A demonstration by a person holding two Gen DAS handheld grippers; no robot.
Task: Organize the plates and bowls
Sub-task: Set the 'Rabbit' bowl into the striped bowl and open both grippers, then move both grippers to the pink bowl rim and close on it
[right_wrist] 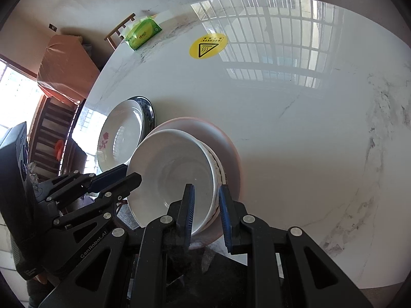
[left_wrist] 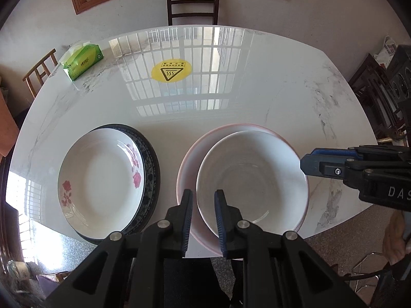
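Observation:
A white bowl [left_wrist: 251, 174] [right_wrist: 172, 169] sits nested on a wider pink-rimmed dish [left_wrist: 187, 159] [right_wrist: 226, 138] near the table's front edge. My left gripper [left_wrist: 203, 200] [right_wrist: 129, 174] straddles the bowl's left rim; its jaws stand slightly apart and the pads are clear of the rim. My right gripper [right_wrist: 206, 197] [left_wrist: 305, 164] straddles the right rim, one finger inside and one outside, with a gap at the inner pad. To the left, a white rose plate [left_wrist: 102, 169] [right_wrist: 123, 128] lies on a dark patterned plate [left_wrist: 151, 164] [right_wrist: 150, 110].
The white marble table [left_wrist: 257, 97] carries a green tissue pack [left_wrist: 82, 61] at the far left and a yellow warning sticker [left_wrist: 171, 70] in the middle. A dark chair [left_wrist: 192, 5] stands behind it. The dishes overhang near the front edge.

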